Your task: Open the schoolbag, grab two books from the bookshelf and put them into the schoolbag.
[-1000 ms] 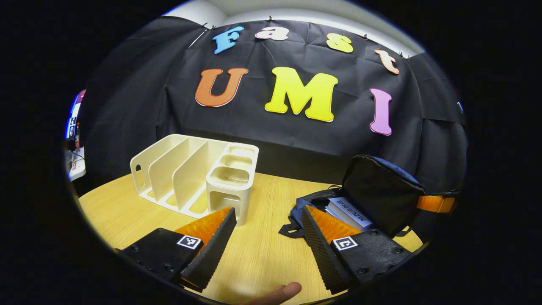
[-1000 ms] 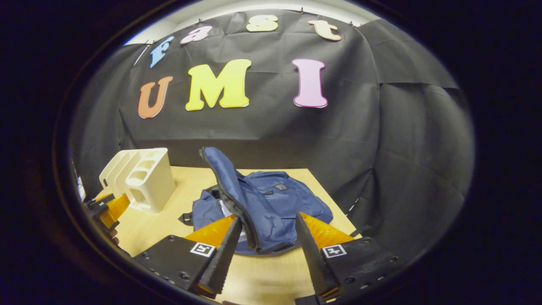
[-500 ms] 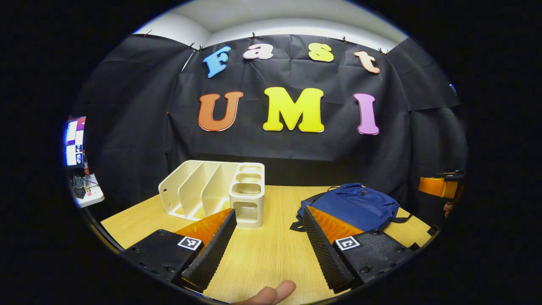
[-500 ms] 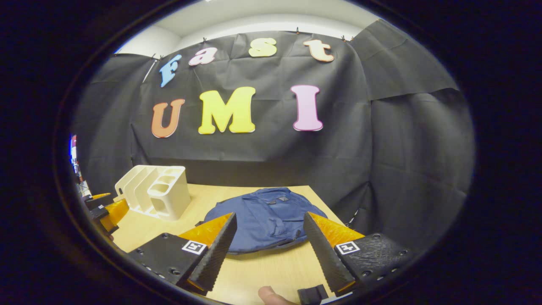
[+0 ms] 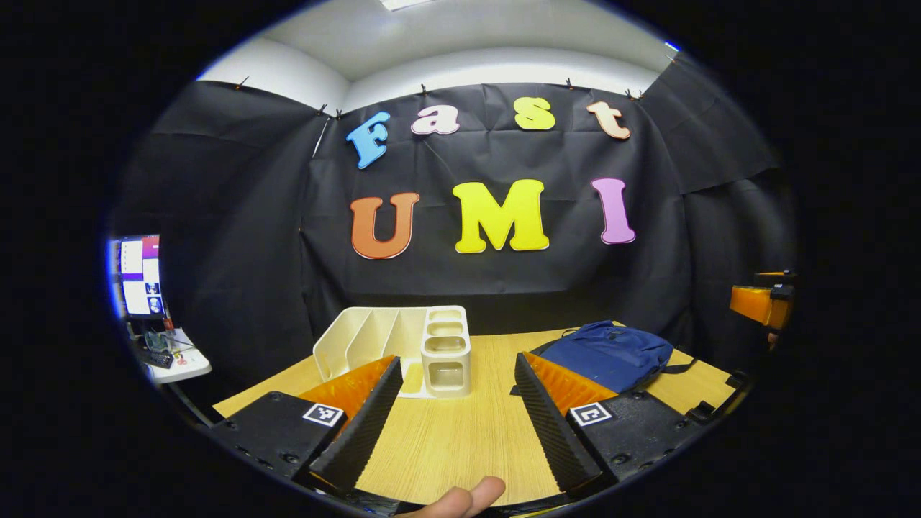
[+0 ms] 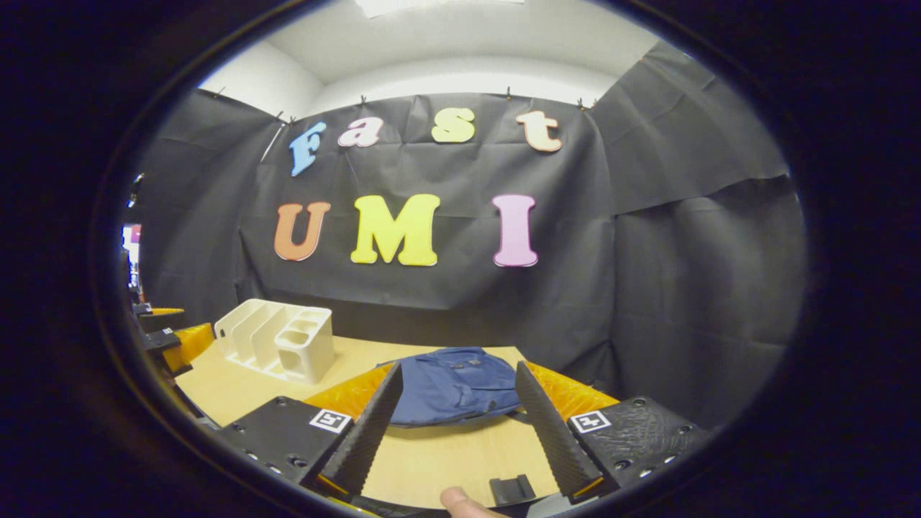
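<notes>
On the desk [image 5: 460, 432] the blue schoolbag [image 6: 453, 385] lay flat, flap down, beside the cream bookshelf [image 5: 403, 349], whose slots looked empty. My left gripper [image 5: 457, 421] and right gripper [image 6: 453, 424] hovered with fingers spread, holding nothing. I judged any loosely settled books could slide out.

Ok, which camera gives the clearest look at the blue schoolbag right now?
The right gripper view: the schoolbag lies flat on the table, nearly centred between that gripper's fingers, its front showing. In the left gripper view the schoolbag sits off to the right, partly hidden behind a finger.
</notes>
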A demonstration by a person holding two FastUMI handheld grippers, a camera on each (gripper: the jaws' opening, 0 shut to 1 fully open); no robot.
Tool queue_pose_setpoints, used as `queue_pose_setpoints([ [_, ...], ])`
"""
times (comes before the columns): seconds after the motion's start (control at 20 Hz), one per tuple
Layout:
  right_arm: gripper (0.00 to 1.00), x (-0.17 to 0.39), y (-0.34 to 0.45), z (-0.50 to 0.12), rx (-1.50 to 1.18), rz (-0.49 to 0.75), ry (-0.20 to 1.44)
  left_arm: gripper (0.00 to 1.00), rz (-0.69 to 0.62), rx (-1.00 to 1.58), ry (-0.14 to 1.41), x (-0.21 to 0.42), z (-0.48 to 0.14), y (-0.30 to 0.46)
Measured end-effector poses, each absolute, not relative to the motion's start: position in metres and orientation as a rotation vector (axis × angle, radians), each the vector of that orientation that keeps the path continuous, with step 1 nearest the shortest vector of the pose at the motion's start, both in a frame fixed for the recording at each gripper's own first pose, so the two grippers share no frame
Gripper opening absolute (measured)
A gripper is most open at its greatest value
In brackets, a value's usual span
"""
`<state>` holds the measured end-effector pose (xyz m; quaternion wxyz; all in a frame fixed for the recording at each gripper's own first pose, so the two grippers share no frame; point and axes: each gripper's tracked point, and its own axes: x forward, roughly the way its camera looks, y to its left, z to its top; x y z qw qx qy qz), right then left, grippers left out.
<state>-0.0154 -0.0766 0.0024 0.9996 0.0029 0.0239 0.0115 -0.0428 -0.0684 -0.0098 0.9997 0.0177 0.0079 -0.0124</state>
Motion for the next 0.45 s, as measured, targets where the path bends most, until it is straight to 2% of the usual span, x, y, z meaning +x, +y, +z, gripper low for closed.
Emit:
queue_pose_setpoints([
  [0.45, 0.95, -0.0191, -0.0776, 0.0003, -0.04, 0.039, 0.044, 0.98, -0.022, 0.021, 0.052, -0.0431, -0.0167, -0.0633],
])
